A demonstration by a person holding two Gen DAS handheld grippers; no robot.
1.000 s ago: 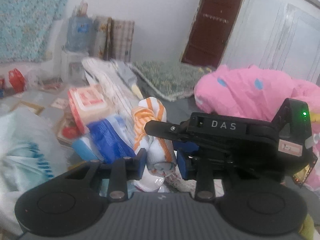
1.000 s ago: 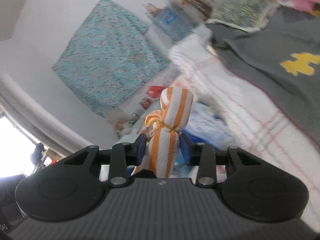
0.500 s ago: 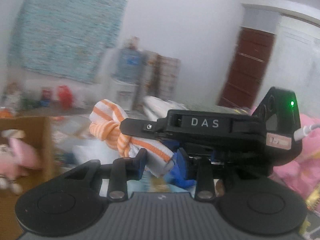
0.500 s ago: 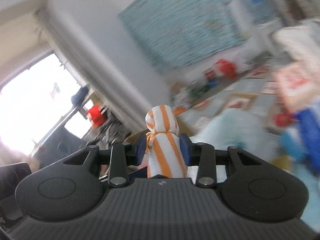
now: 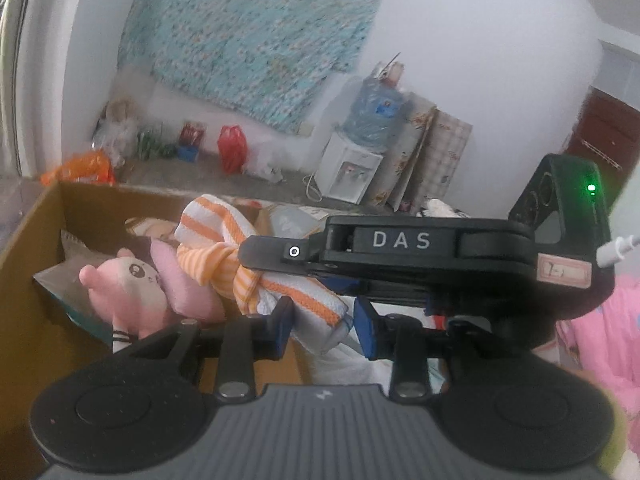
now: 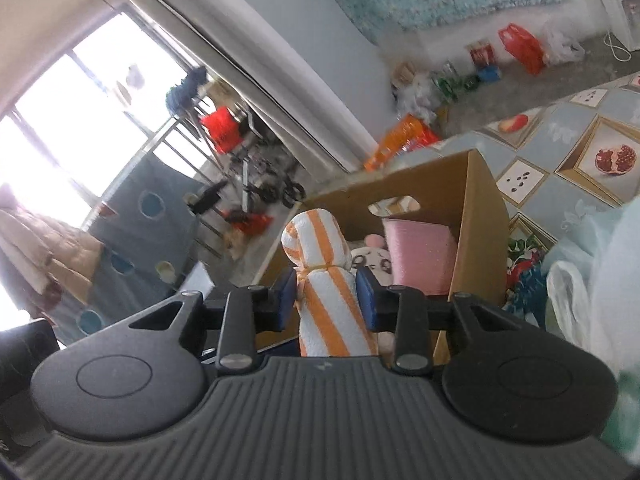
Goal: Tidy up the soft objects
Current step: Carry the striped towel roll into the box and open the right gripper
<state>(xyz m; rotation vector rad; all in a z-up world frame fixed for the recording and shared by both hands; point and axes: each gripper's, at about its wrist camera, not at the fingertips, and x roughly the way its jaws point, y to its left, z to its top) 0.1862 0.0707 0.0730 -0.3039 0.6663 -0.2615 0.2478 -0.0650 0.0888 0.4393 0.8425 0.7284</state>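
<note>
The view has swung off the cluttered bed pile, and the cardboard box (image 5: 36,216) now fills the left of the left wrist view. The right gripper (image 6: 326,298) is clamped on the orange-and-white striped rolled towel (image 6: 328,280), pads pressed against both sides. The left gripper (image 5: 322,326) sits around the towel's near end with its pads just beside the cloth; whether they actually pinch it cannot be told. A second ago the roll hung over the pile; now it hangs at the near edge of the box, above the pink plush toy (image 5: 128,284) and pink pillow (image 6: 420,252) already inside. That puts the carry nearly done; lowering into the gap and letting go looks next.
</note>
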